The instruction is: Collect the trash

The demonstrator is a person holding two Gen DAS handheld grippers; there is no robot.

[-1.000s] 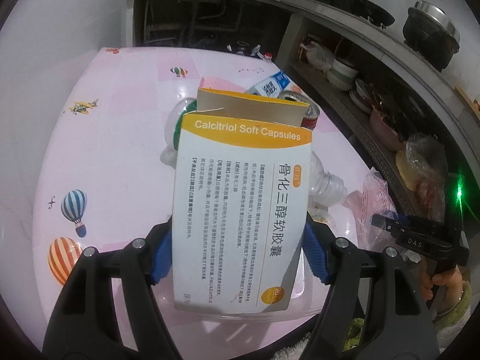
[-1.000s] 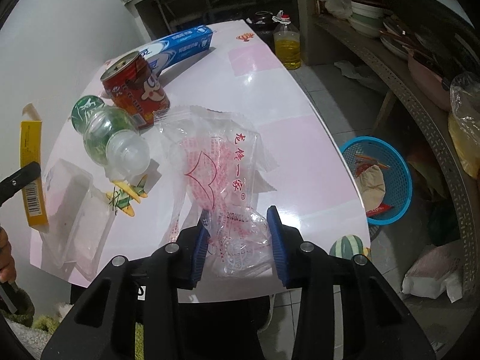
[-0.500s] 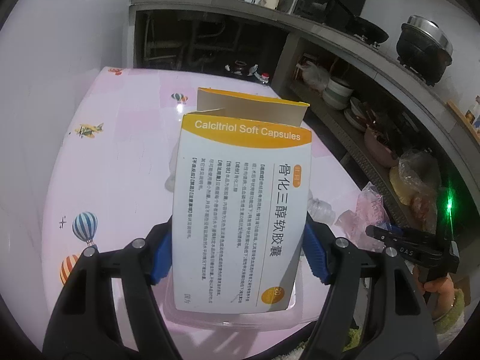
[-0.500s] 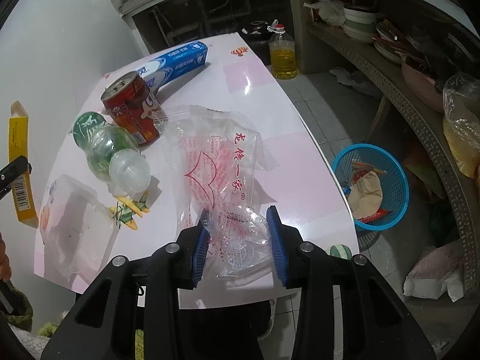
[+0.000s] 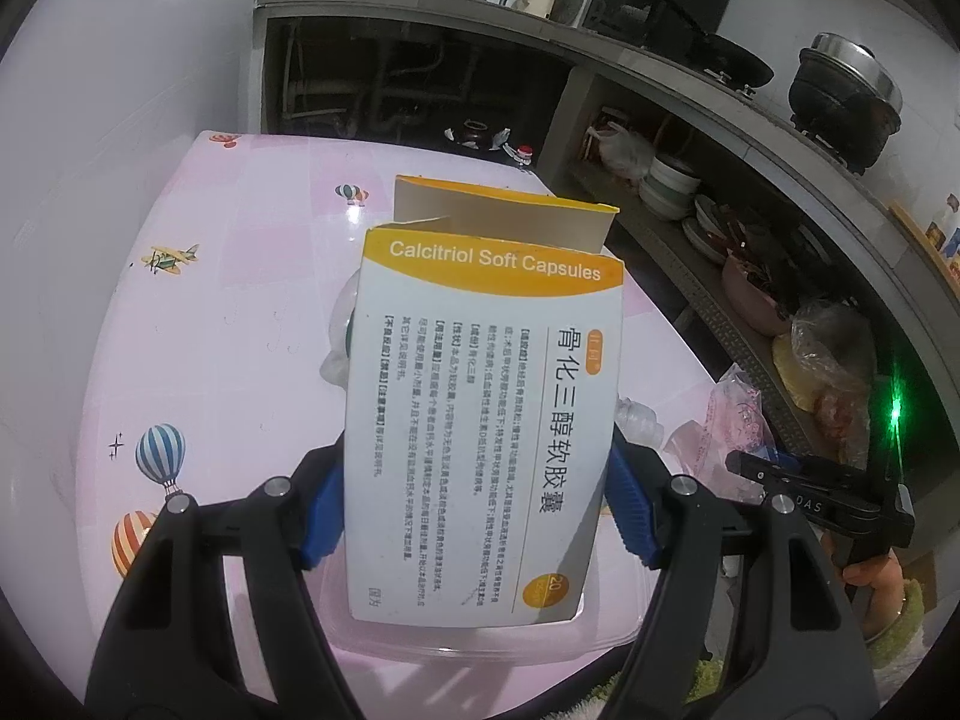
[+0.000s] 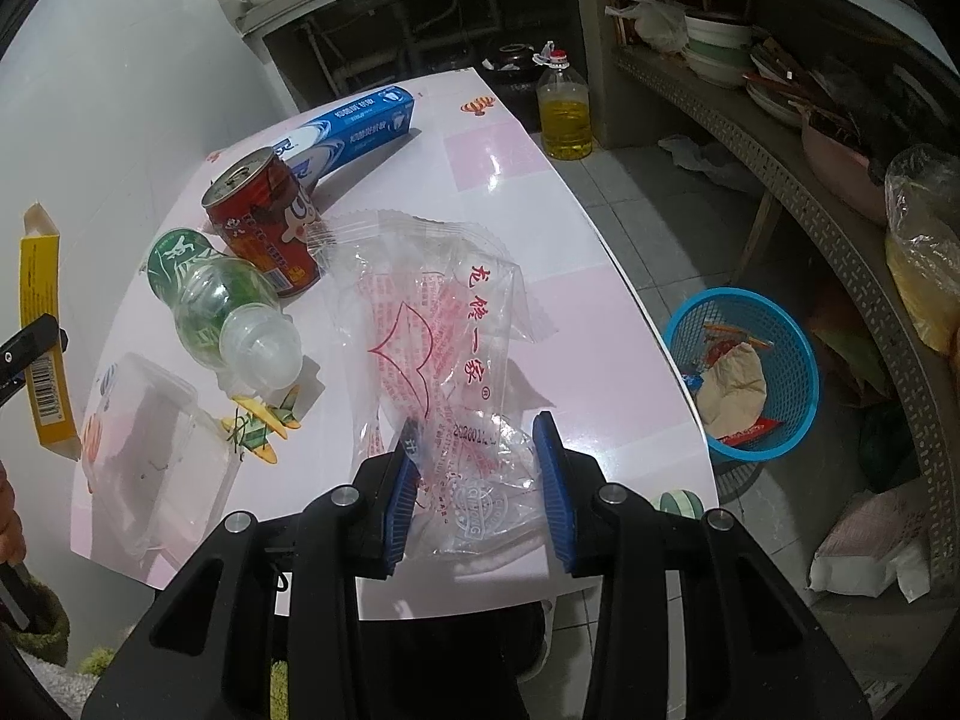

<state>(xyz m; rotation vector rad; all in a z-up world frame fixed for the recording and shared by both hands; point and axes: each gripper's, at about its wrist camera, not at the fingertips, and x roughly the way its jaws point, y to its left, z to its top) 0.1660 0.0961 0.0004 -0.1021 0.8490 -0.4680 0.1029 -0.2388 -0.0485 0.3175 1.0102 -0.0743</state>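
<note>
My left gripper (image 5: 477, 504) is shut on a white and yellow medicine box (image 5: 480, 420), held upright above the pink table (image 5: 252, 312) with its top flap open. The same box (image 6: 42, 330) shows at the left edge of the right wrist view. A crumpled clear plastic bag (image 6: 438, 330) with red print is bunched between the blue pads of my right gripper (image 6: 477, 483), which is shut on it; the bag's far end trails on the table (image 6: 510, 150). The right gripper (image 5: 822, 498) and bag (image 5: 738, 414) also appear at the right of the left wrist view.
On the table lie a red can (image 6: 264, 222), a green bottle (image 6: 216, 300), a blue toothpaste box (image 6: 348, 132) and a clear plastic container (image 6: 156, 438). A blue basket (image 6: 798, 408) with trash stands on the floor to the right. An oil bottle (image 6: 564, 114) stands beyond the table.
The left gripper with the box has tipped up a little, so the can and bottle behind it are now hidden. The right gripper and bag have hardly shifted.
</note>
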